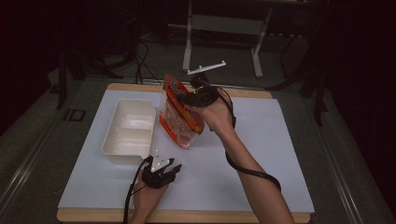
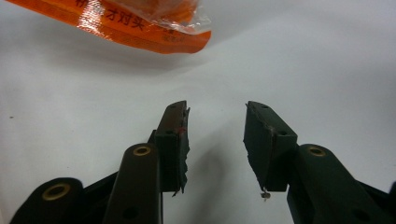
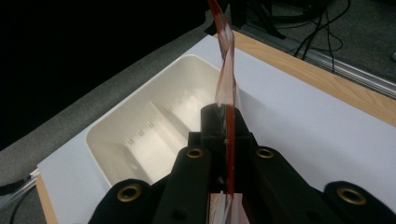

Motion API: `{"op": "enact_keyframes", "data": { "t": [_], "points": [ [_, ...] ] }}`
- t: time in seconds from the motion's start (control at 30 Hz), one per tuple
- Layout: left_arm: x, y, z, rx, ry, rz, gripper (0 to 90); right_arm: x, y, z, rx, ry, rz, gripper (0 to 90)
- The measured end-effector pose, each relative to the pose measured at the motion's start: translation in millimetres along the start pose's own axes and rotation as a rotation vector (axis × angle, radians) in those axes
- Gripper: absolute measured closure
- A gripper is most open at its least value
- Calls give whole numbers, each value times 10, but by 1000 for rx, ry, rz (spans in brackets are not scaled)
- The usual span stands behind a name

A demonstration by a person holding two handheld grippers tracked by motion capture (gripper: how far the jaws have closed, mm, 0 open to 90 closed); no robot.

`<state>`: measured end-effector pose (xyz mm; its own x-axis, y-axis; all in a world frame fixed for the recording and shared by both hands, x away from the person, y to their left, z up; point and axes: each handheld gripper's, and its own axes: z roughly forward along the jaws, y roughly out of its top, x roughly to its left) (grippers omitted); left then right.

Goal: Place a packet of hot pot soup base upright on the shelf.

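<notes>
Two grippers up | your right gripper (image 1: 194, 91) pinches snack bag (image 1: 180, 112) by its edge so it hangs clear, tray (image 1: 128, 130) at its 9 o'clock | your left gripper (image 1: 170, 169) gapes empty at bag's 6 o'clock, ready to assist
</notes>
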<state>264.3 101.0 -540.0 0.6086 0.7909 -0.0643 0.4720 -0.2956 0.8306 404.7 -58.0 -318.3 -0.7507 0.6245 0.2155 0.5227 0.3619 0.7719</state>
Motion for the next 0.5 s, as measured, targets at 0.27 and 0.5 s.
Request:
{"op": "enact_keyframes", "data": {
  "t": [0.27, 0.5],
  "points": [
    [-2, -3, -1, -7, 5, -3, 598, 66, 67, 94, -5, 11, -9, 900],
    [-3, -3, -2, -5, 3, 0, 601, 165, 172, 127, -17, 17, -30, 900]
  ]
}}
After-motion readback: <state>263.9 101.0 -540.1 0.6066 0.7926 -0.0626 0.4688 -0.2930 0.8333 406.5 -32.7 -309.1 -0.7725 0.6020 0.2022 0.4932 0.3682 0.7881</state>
